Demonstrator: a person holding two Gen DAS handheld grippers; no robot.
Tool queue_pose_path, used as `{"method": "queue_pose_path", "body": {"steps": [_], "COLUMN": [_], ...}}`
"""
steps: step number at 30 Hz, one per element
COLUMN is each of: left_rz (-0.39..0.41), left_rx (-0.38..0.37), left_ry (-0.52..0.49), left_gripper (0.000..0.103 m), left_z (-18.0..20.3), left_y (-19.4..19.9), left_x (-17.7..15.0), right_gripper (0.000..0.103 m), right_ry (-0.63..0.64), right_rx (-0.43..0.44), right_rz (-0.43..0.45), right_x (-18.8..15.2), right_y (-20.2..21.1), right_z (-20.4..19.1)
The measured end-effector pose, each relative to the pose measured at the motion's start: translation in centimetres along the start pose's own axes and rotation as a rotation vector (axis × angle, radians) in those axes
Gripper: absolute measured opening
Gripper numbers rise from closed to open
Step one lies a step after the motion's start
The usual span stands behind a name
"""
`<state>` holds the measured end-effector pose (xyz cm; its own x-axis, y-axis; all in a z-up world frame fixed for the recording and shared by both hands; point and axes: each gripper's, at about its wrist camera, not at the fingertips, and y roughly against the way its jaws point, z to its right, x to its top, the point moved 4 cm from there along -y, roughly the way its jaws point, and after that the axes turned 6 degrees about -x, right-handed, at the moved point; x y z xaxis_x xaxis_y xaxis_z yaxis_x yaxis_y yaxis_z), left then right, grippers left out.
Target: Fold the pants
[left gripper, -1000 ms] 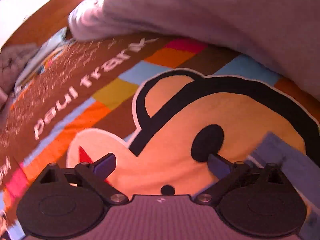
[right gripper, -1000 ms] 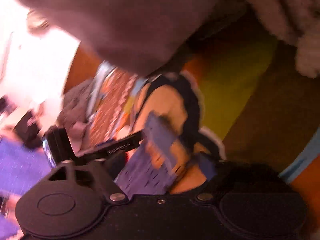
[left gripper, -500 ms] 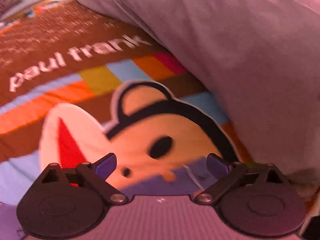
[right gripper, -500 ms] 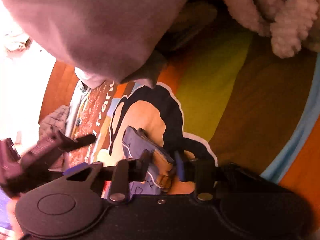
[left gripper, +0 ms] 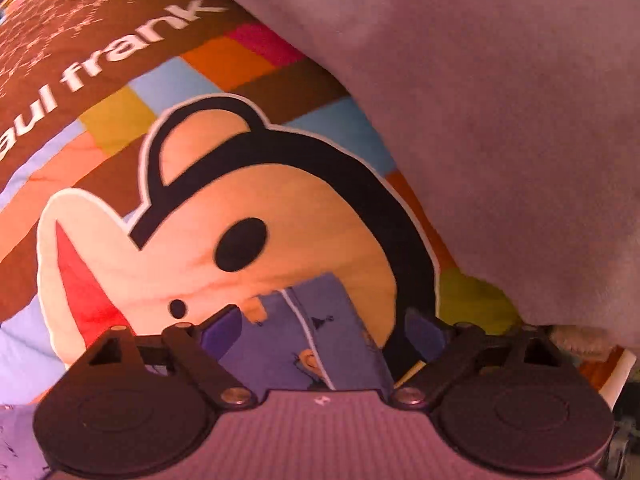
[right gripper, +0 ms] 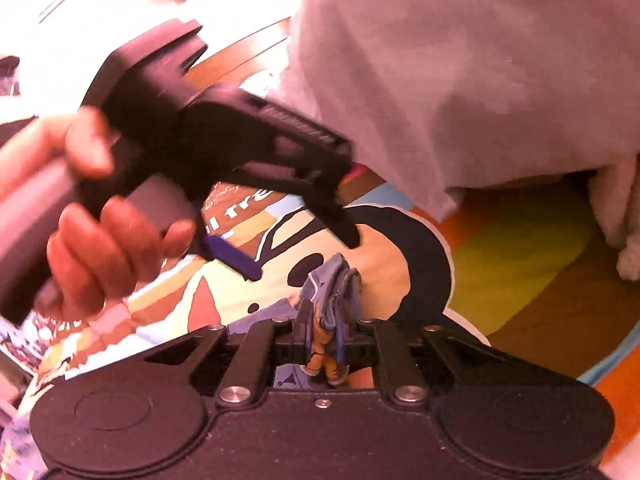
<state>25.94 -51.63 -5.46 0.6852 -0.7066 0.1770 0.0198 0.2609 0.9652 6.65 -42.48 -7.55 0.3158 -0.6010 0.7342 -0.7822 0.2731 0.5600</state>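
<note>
Soft, light blue pants (right gripper: 334, 292), limp and bunching; best pinched at a doubled edge. Right gripper (right gripper: 324, 344) clamped on that bunched edge; left gripper (left gripper: 324, 328) spread wide, empty, near the cloth.

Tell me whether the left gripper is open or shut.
Open. The left gripper's purple-padded fingers stand wide apart, with the blue printed pants fabric lying between them, unpinched.

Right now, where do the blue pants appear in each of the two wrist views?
Left wrist view: the blue pants lie bottom centre, between the open fingers of the left gripper.
Right wrist view: the pants are bunched at lower centre, pinched in the right gripper.
Shared landmark: the black oval eye of the cartoon face, just above the pants.
</note>
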Motion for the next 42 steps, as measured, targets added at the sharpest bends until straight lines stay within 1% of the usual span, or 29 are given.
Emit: {"method": "queue_pose_path", "body": {"steps": [2,4,5,7,8,9,10,11,12,13,14,15,16,18,19,20,23,25,28,29,30,31,33,36,38,39,40,42], "left_rz": [-0.041,-0.087,-0.102,-0.141,-0.157,-0.168,-0.176,-0.173,-0.164,-0.153,-0.141,-0.128,-0.120,-0.113,-0.109,-0.105,-0.094,-0.086,-0.071,-0.062,-0.048,-0.034,-0.002,0.035,0.060,0.061,0.063,0.068], "left_rx": [0.026,0.071,0.090,0.139,0.170,0.192,0.213,0.219,0.215,0.210,0.202,0.185,0.167,0.128,0.115,0.105,0.072,0.061,0.047,0.040,0.032,0.024,0.003,-0.014,-0.053,-0.077,-0.093,-0.106], "left_ry": [-0.027,-0.056,-0.069,-0.100,-0.106,-0.104,-0.091,-0.073,-0.054,-0.038,-0.020,0.001,0.021,0.068,0.091,0.107,0.152,0.166,0.180,0.184,0.187,0.188,0.196,0.212,0.227,0.234,0.245,0.258], "left_gripper": [0.090,0.089,0.087,0.078,0.066,0.049,0.041,0.030,0.023,0.020,0.017,0.015,0.015,0.014,0.014,0.014,0.014,0.014,0.014,0.014,0.013,0.013,0.011,0.011,0.012,0.015,0.021,0.060], "left_z": [0.9,1.8,2.2,2.9,3.2,3.2,3.1,3.0,2.8,2.6,2.4,2.1,1.8,1.0,0.6,0.4,-0.2,-0.3,-0.6,-0.7,-0.8,-0.8,-1.1,-2.6,-3.6,-4.0,-4.6,-5.4], "left_y": [-0.8,-1.7,-2.2,-3.3,-3.8,-4.2,-4.5,-4.6,-4.5,-4.3,-4.0,-3.6,-3.3,-2.7,-2.5,-2.3,-1.6,-1.1,-0.3,0.1,0.8,1.5,3.0,4.4,5.3,5.5,5.6,5.9], "left_x": [0.2,0.2,0.1,-0.1,-0.2,-0.3,-0.4,-0.4,-0.4,-0.4,-0.4,-0.4,-0.4,-0.5,-0.5,-0.5,-0.7,-0.9,-1.2,-1.3,-1.5,-1.8,-2.3,-2.9,-3.6,-3.8,-3.8,-4.3], "right_gripper": [0.011,0.011,0.011,0.011,0.011,0.011,0.011,0.011,0.011,0.011,0.014,0.021,0.026,0.059,0.065,0.067,0.067,0.066,0.053,0.043,0.027,0.020,0.015,0.013,0.013,0.013,0.013,0.012], "right_ry": [0.010,0.025,0.037,0.059,0.070,0.079,0.086,0.091,0.095,0.096,0.094,0.089,0.081,0.062,0.051,0.044,0.045,0.057,0.091,0.105,0.121,0.139,0.176,0.228,0.255,0.270,0.287,0.323], "right_rx": [-0.004,-0.007,-0.009,-0.008,-0.009,-0.009,-0.008,-0.009,-0.012,-0.014,-0.019,-0.025,-0.035,-0.060,-0.061,-0.053,-0.036,-0.029,-0.036,-0.039,-0.038,-0.030,-0.035,-0.021,-0.007,-0.003,0.004,0.014], "right_rz": [-0.004,-0.007,-0.007,-0.008,-0.008,-0.007,-0.007,-0.007,-0.007,-0.009,-0.012,-0.012,-0.007,0.006,0.010,0.007,-0.022,-0.032,-0.030,-0.027,-0.021,-0.020,-0.006,0.027,0.041,0.042,0.043,0.048], "right_x": [-0.1,-0.1,-0.2,-0.3,-0.2,-0.2,-0.1,-0.1,-0.2,-0.1,-0.1,-0.1,0.0,0.1,0.2,0.3,0.3,0.4,0.0,0.0,0.0,-0.1,0.0,-0.1,-0.5,-0.7,-1.0,-1.6], "right_y": [-0.1,-0.6,-0.6,-0.6,-0.8,-0.9,-0.8,-0.9,-0.9,-0.8,-0.8,-0.7,-0.4,0.1,0.1,0.0,-0.7,-1.2,-2.2,-2.2,-2.2,-2.3,-1.9,-1.2,-0.7,-0.6,-0.6,-0.2], "right_z": [-0.3,-0.9,-1.2,-1.6,-2.2,-2.4,-2.5,-2.5,-2.5,-2.5,-2.5,-2.4,-2.3,-1.9,-1.8,-1.6,-1.7,-2.0,-2.7,-2.9,-3.2,-3.5,-4.3,-5.6,-6.6,-7.1,-7.8,-9.0]}}
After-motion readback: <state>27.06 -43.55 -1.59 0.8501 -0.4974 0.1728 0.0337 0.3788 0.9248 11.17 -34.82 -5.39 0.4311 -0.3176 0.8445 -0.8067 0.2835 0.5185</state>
